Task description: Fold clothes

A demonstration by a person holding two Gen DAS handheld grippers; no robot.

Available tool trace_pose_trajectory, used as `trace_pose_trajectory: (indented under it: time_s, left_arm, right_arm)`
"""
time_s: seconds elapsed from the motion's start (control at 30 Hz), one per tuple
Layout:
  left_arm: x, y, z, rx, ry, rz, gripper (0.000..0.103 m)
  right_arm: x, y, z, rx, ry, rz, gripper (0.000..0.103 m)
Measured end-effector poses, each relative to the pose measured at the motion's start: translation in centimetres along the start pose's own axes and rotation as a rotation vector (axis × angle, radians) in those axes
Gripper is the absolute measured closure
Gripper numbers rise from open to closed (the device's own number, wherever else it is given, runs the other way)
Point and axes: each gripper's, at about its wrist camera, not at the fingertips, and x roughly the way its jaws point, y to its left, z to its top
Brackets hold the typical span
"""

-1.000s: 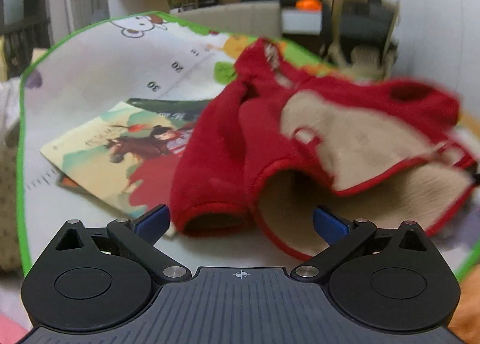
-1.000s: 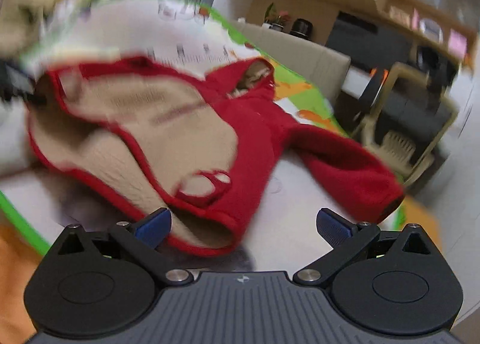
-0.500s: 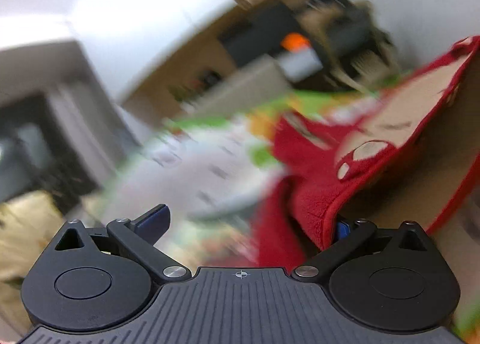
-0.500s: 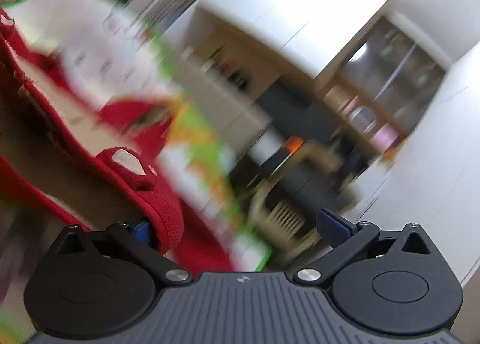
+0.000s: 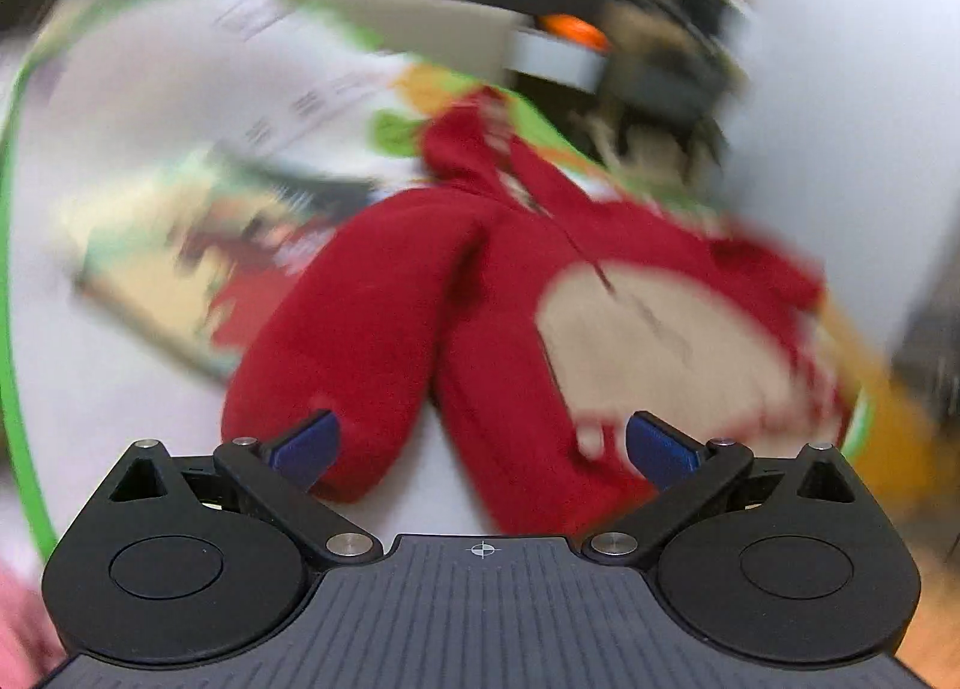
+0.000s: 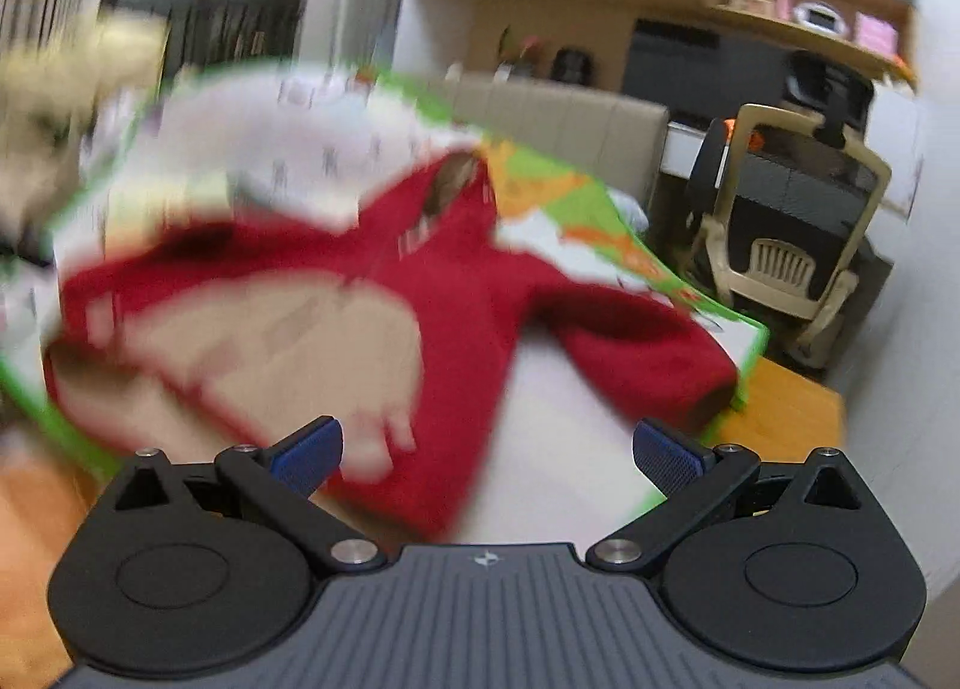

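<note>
A red hoodie (image 5: 480,293) is seen lying on a mat (image 5: 138,137), filling the middle of both frames, with a tan panel of lining or front fabric showing at the centre right of the left view. One sleeve (image 5: 336,341) runs down to the lower left there; the other sleeve (image 6: 648,341) reaches toward the mat's green edge at the right of the right view. The hood points to the upper centre.

The left gripper (image 5: 480,443) is held with its jaws wide apart, nothing between them; the right gripper (image 6: 486,449) likewise stands open and empty, low in its frame over the hem.

Both frames are smeared by motion, so edges are poorly placed. It is judged that a grasp made now could catch only one layer of fleece, or bunch the hem, leaving a skewed fold. The sleeve at the mat's edge could slide off. A picture book (image 5: 180,269) lies partly under the left sleeve and could be dragged along.

Printed marks are seen on the mat, but none can be read; no brand is legible.
</note>
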Motion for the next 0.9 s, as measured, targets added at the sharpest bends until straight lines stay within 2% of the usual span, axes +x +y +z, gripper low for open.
trace_pose_trajectory:
  time_s: [0.1,0.23,0.27,0.33,0.4,0.5,0.6,0.67,0.77,0.8,0.83,0.9]
  left_arm:
    - [0.8,3.2,0.5,-0.318,-0.012,-0.108,0.0]
    - [3.3,4.3,0.2,-0.539,0.024,-0.227,0.0]
    - [4.2,4.5,0.4,-0.581,0.032,-0.231,0.0]
    - [6.1,4.9,1.1,-0.65,0.041,-0.202,0.0]
    - [7.4,5.4,1.6,-0.714,0.021,-0.145,0.0]
    - [8.8,6.1,2.1,-0.8,-0.009,-0.125,0.0]
    - [9.1,6.7,2.5,-0.827,-0.051,-0.064,0.0]
    - [9.0,7.1,2.5,-0.878,-0.079,-0.008,0.0]
    - [9.7,7.2,2.4,-0.966,-0.091,0.037,0.001]
    - [10.0,7.3,2.6,-0.991,-0.093,0.048,0.005]
    - [10.4,7.3,3.0,-0.996,-0.094,0.062,0.021]
    - [11.2,7.3,3.9,-0.981,-0.09,0.092,0.041]
  right_arm:
    - [2.3,0.9,2.0,0.077,-0.025,0.079,0.0]
    - [6.2,2.8,4.6,0.1,-0.004,0.199,0.0]
    - [7.1,3.2,5.3,0.106,0.002,0.229,0.0]
    - [9.1,4.2,6.6,0.118,0.013,0.288,0.0]
    - [10.8,4.9,8.1,0.114,0.012,0.305,0.0]
    - [13.4,4.6,9.5,0.124,0.021,0.334,0.0]
    - [16.7,3.7,8.8,0.143,0.066,0.33,0.0]
    - [19.4,2.8,7.6,0.198,0.122,0.313,0.0]
    - [22.5,1.2,5.3,0.315,0.189,0.316,0.0]
    - [23.0,0.8,4.8,0.349,0.198,0.325,0.0]
    - [23.2,0.4,4.5,0.38,0.198,0.338,0.0]
    - [23.6,-0.4,3.8,0.441,0.199,0.365,0.0]
